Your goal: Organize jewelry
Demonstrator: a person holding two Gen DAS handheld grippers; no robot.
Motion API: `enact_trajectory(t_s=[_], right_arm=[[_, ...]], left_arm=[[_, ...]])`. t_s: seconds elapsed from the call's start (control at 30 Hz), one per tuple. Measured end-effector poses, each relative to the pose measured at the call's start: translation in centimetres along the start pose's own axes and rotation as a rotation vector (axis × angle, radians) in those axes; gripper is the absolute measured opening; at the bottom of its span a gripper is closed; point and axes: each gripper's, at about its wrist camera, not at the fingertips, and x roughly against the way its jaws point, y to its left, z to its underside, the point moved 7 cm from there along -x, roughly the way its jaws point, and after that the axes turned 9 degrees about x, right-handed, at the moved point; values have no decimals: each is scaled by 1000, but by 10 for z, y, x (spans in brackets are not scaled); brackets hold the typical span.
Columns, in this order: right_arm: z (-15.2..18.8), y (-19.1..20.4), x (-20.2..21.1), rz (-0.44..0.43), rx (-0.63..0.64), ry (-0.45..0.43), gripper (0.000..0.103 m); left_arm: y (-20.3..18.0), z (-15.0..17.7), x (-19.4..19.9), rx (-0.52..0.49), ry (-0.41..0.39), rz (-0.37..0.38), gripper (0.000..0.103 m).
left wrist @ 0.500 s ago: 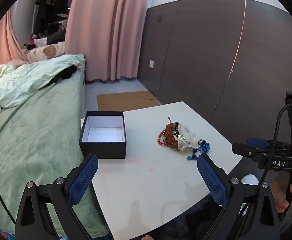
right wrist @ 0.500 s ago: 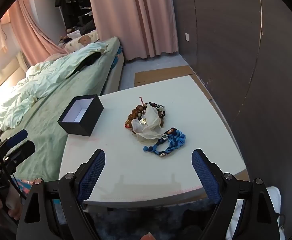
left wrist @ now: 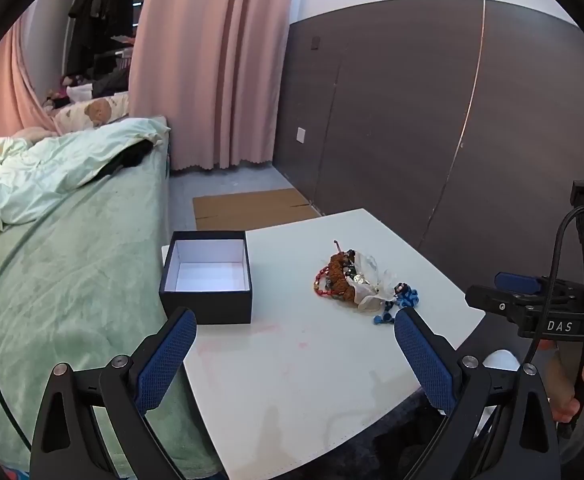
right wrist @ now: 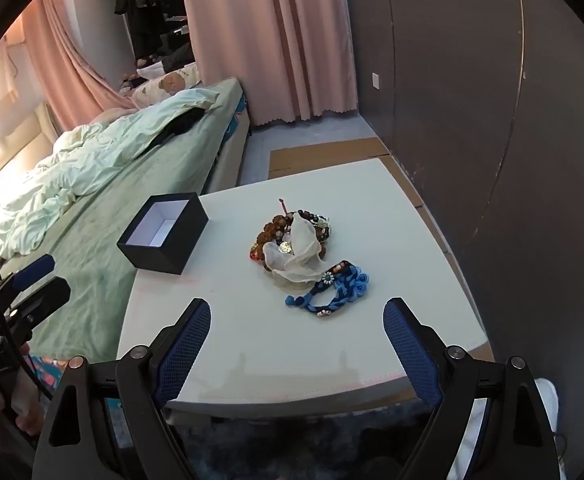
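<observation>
jewelry pile (right wrist: pixel 292 248) sits mid white table (right wrist: pixel 251 340), blue braided piece (right wrist: pixel 338 290) at its near edge, open black box (right wrist: pixel 163 232) w/ white lining apart at the bed-side corner. left gripper (left wrist: pixel 294 344) & right gripper (right wrist: pixel 296 330) both hover spread wide, nothing between the pads.

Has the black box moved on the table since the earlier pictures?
No. In the left wrist view the black box sits at the same table edge beside the bed, equally far from the jewelry pile.
</observation>
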Motion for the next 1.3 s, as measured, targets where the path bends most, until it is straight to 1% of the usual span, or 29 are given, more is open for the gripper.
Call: enact_trajectory(t_s=[0.03, 0.23, 0.4, 0.8, 1.3], right_arm=[[-3, -2, 6, 3, 1, -1, 89], [-7, -2, 14, 12, 8, -20, 89], [-7, -3, 13, 13, 10, -24, 89], [-7, -8, 8, 26, 11, -16, 89], [-7, -6, 10, 39, 17, -30, 89]], left_arm=[[0, 0, 1, 0, -1, 2, 99], [-1, 1, 0, -4, 1, 13, 99], [-1, 0, 1, -2, -11, 20, 99], [-4, 3, 0, -16, 0, 28, 99], [-6, 2, -1, -18, 0, 25, 99]])
